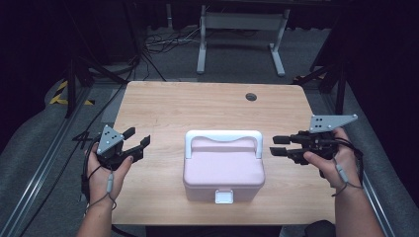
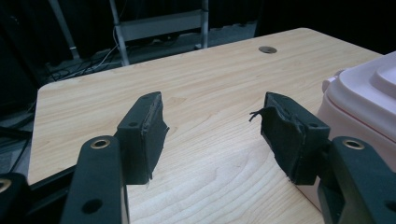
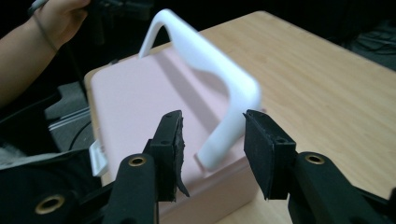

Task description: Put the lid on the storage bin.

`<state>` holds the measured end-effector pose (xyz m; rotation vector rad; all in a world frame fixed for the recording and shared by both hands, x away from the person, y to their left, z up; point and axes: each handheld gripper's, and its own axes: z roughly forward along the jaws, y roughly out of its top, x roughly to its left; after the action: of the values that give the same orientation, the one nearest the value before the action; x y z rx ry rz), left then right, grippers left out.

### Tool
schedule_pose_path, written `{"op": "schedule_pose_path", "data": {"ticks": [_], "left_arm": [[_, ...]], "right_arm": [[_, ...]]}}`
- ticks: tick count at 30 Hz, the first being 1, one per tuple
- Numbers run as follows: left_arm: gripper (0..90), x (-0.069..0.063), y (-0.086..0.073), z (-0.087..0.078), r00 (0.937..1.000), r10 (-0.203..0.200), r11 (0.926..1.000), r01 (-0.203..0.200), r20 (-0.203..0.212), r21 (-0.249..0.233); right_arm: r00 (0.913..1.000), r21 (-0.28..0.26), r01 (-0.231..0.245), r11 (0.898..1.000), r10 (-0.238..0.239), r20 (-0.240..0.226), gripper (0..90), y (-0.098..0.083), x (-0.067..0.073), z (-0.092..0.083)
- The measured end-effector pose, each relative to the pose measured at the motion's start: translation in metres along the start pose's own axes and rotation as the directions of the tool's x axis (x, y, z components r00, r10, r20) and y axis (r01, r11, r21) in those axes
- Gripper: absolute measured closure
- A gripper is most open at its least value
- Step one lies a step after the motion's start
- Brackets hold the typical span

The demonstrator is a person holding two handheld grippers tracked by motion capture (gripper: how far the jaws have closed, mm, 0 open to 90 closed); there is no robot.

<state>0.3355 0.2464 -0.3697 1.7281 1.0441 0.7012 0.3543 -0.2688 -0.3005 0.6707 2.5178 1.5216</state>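
Wooden table (image 1: 163, 106) fills the middle of a dark room. On the left, the left gripper (image 1: 137, 144) has its jaws wide apart and holds nothing. Just past its tips sits a pink box (image 1: 223, 173) with a white handle (image 1: 223, 136). The right gripper (image 1: 274, 146) points at that handle, jaws partly apart, holding nothing.

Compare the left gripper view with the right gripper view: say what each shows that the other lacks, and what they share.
Left gripper view alone: the round cable hole near the table's far edge, and a grey frame standing on the floor beyond it.

Right gripper view alone: the box's raised white handle, its white front latch, and the person's other hand at the far side.

Shared: the pink box, the wooden table, and each camera's own open black jaws, holding nothing.
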Motion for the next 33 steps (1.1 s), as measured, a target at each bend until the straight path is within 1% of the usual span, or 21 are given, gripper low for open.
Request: {"op": "schedule_pose_path", "data": {"ticks": [2, 4, 5, 6, 9, 10, 12, 13, 16, 17, 18, 19, 20, 21, 23, 25, 27, 29, 30, 31, 33], "left_arm": [[40.0, -0.001, -0.002, -0.001, 1.0, 0.002, 1.0, -0.002, 0.004, 0.003], [39.9, 0.0, -0.003, -0.002, 1.0, 0.0, 1.0, 0.0, 0.0, 0.003], [39.9, 0.001, -0.004, -0.003, 1.0, 0.0, 1.0, 0.0, 0.001, 0.007], [39.9, 0.001, -0.004, -0.003, 1.0, 0.0, 1.0, 0.0, 0.001, 0.007], [39.9, 0.003, -0.006, -0.003, 1.0, -0.003, 1.0, 0.003, -0.006, 0.008], [39.9, 0.004, -0.006, -0.003, 1.0, -0.005, 1.0, 0.005, -0.007, 0.006], [39.9, 0.005, -0.006, -0.002, 0.9999, -0.004, 1.0, 0.004, -0.009, 0.006], [39.9, 0.006, -0.006, -0.002, 1.0, -0.001, 1.0, 0.001, -0.009, 0.006], [39.8, 0.007, -0.007, 0.0, 0.9999, -0.008, 0.9999, 0.009, -0.01, 0.008], [39.9, 0.008, -0.007, 0.002, 0.9999, -0.008, 0.9999, 0.009, -0.011, 0.008], [39.8, 0.009, -0.007, 0.003, 0.9999, -0.006, 0.9999, 0.006, -0.011, 0.009], [39.8, 0.009, -0.007, 0.003, 0.9999, -0.006, 0.9999, 0.006, -0.011, 0.009], [39.8, 0.009, -0.007, 0.005, 0.9999, -0.007, 0.9999, 0.007, -0.009, 0.011], [39.8, 0.01, -0.008, 0.006, 0.9999, -0.009, 0.9999, 0.009, -0.01, 0.011], [39.6, 0.01, -0.009, 0.008, 0.9999, -0.007, 0.9999, 0.007, -0.008, 0.016], [39.5, 0.011, -0.01, 0.01, 0.9999, -0.008, 0.9998, 0.008, -0.009, 0.018], [39.5, 0.011, -0.011, 0.011, 1.0, -0.004, 0.9997, 0.005, -0.008, 0.024], [39.4, 0.012, -0.014, 0.013, 0.9999, -0.006, 0.9996, 0.006, -0.01, 0.028], [39.4, 0.012, -0.014, 0.013, 0.9999, -0.006, 0.9996, 0.006, -0.01, 0.028], [39.4, 0.012, -0.014, 0.014, 0.9999, -0.008, 0.9995, 0.008, -0.01, 0.031], [39.4, 0.012, -0.016, 0.015, 0.9999, -0.005, 0.9995, 0.005, -0.013, 0.031]], "right_arm": [[0.9993, -0.026, -0.021, 0.999, 0.022, 0.03, 58.7, 0.0, -0.006, -0.001], [0.9981, -0.04, -0.036, 0.999, 0.038, 0.048, 57.9, -0.001, -0.011, -0.002], [0.9954, -0.055, -0.05, 0.997, 0.054, 0.079, 56.5, -0.003, -0.018, -0.003], [0.9954, -0.055, -0.05, 0.997, 0.054, 0.079, 56.5, -0.003, -0.018, -0.003], [0.9875, -0.072, -0.066, 0.995, 0.076, 0.138, 55.2, -0.008, -0.028, -0.004], [0.9861, -0.074, -0.073, 0.995, 0.083, 0.144, 55.2, -0.01, -0.031, -0.005], [0.98, -0.081, -0.094, 0.992, 0.107, 0.168, 55.0, -0.014, -0.037, -0.006], [0.9759, -0.089, -0.103, 0.991, 0.117, 0.184, 54.9, -0.017, -0.042, -0.007], [0.9672, -0.093, -0.122, 0.988, 0.139, 0.212, 53.8, -0.024, -0.051, -0.007], [0.9581, -0.095, -0.139, 0.986, 0.158, 0.239, 53.7, -0.03, -0.058, -0.008], [0.9552, -0.095, -0.145, 0.985, 0.165, 0.246, 53.6, -0.032, -0.06, -0.008], [0.9505, -0.097, -0.152, 0.984, 0.173, 0.258, 53.1, -0.035, -0.064, -0.009], [0.9505, -0.097, -0.152, 0.984, 0.173, 0.258, 53.1, -0.035, -0.064, -0.009], [0.9456, -0.098, -0.165, 0.981, 0.185, 0.267, 52.8, -0.039, -0.068, -0.009], [0.9355, -0.094, -0.174, 0.98, 0.195, 0.295, 52.9, -0.046, -0.076, -0.009], [0.928, -0.091, -0.194, 0.977, 0.213, 0.306, 52.8, -0.051, -0.082, -0.008], [0.9226, -0.091, -0.205, 0.975, 0.223, 0.314, 52.7, -0.056, -0.087, -0.007], [0.9135, -0.081, -0.233, 0.969, 0.246, 0.324, 52.7, -0.064, -0.094, -0.005], [0.9135, -0.081, -0.233, 0.969, 0.246, 0.324, 52.7, -0.064, -0.094, -0.005], [0.9051, -0.069, -0.239, 0.969, 0.248, 0.345, 52.3, -0.068, -0.098, -0.004], [0.8951, -0.052, -0.255, 0.966, 0.255, 0.365, 52.1, -0.072, -0.102, -0.001]]}}
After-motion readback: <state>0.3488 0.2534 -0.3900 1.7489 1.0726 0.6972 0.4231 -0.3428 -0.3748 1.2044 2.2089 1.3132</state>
